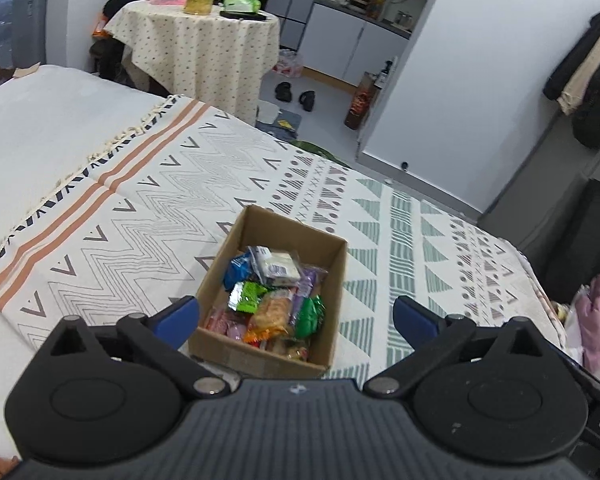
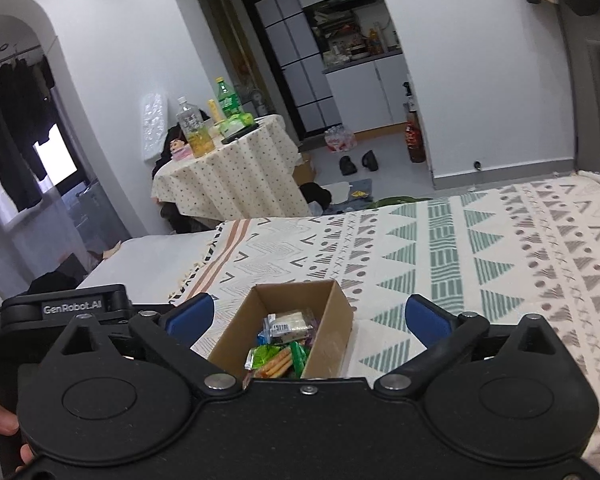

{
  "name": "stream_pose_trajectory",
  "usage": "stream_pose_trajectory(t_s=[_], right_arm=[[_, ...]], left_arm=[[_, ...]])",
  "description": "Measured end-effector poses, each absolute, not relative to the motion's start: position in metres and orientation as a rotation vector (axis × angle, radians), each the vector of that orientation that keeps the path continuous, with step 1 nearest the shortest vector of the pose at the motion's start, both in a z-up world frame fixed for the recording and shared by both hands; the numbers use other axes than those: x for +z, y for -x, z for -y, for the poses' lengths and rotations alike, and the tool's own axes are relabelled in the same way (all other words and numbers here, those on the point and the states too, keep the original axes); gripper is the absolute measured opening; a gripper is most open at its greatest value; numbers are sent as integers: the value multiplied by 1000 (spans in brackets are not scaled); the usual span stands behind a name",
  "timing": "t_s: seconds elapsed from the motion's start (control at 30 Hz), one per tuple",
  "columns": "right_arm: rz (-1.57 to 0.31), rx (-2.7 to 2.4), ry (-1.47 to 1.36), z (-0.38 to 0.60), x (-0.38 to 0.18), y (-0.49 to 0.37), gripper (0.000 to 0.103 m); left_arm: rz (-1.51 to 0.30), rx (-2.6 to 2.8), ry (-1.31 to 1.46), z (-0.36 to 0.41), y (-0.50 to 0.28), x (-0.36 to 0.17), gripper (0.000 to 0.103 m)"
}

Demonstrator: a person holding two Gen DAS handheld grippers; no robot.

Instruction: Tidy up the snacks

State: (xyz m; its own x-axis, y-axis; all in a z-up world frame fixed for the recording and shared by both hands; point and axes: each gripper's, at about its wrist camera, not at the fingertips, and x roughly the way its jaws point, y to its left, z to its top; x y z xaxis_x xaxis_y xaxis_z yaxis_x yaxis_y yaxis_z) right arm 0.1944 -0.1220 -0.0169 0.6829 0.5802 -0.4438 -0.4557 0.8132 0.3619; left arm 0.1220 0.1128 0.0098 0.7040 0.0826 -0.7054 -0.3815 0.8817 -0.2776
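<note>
Open brown cardboard box (image 1: 332,312) of wrapped snacks (image 1: 274,294) resting on patterned fringed blanket (image 1: 140,216), bare cloth on every side, bed edge well beyond. Left gripper (image 1: 296,318) spread wide, empty, straddling the box. Right gripper (image 2: 306,316) likewise wide, empty. "GenRobot.AI" readable on neighbouring black housing (image 2: 72,307).

A bed (image 1: 40,128) with a plain white sheet carries a cream woven blanket (image 1: 148,200) patterned with zigzags, green triangles and orange stripes. An open brown cardboard box (image 1: 332,292) sits directly on the blanket.
</note>
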Motion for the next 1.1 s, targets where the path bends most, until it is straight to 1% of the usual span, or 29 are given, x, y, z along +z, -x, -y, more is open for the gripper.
stream_pose_trajectory(t_s=[0.63,0.93,1.1], right_arm=[[-575,509,-204,150,2,-124,103],[-559,460,-224,172,13,-92,103],[-545,439,-206,179,18,-74,103]], left_arm=[[-750,104,297,-83,-66,29,103],[-697,46,212,-65,-35,52,103],[-669,30,181,-62,-19,55,103]])
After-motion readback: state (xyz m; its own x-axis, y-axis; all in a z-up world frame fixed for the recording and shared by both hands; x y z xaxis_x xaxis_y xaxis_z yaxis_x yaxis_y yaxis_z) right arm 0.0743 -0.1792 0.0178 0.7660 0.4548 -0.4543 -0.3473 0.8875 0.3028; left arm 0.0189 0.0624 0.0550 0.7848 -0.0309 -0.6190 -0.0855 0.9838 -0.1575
